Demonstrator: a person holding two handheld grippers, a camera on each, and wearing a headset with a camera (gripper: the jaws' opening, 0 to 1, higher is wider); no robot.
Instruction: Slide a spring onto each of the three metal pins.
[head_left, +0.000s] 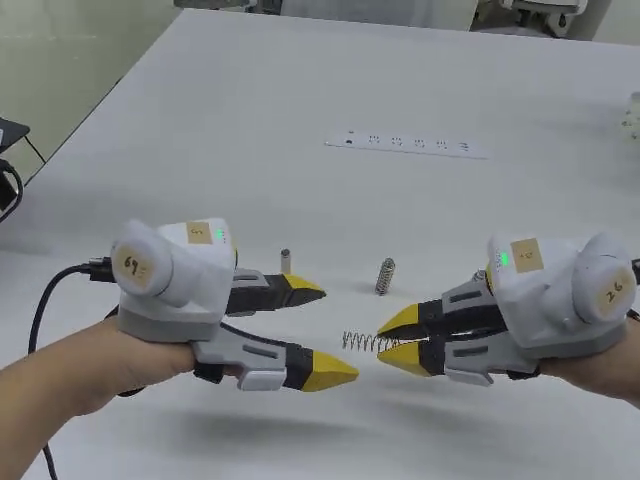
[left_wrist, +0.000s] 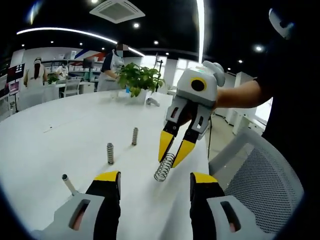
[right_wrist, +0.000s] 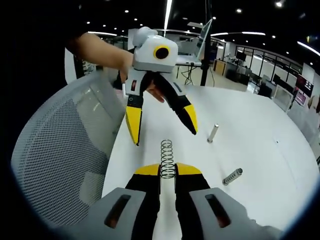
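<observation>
**Right hand-held gripper (head_left: 392, 342) grips a spring (head_left: 360, 342); left hand-held gripper (head_left: 325, 332) spread wide**

Head view: the spring lies level just above the counter (head_left: 300, 120), pinched at its right end, with the free end pointing at the left hand-held gripper. Beyond them, a bare pin (head_left: 285, 261) stands on the left and a sprung pin (head_left: 385, 276) on the right.

Left gripper view: own jaws are wide, and the spring's free end sits between them. The bare pin is nearest, the sprung pin farther, and a second sprung pin (left_wrist: 134, 136) farthest.

Right gripper view: own jaws are narrow, clamped on the spring's near end. The left hand-held gripper is splayed just beyond.
</observation>
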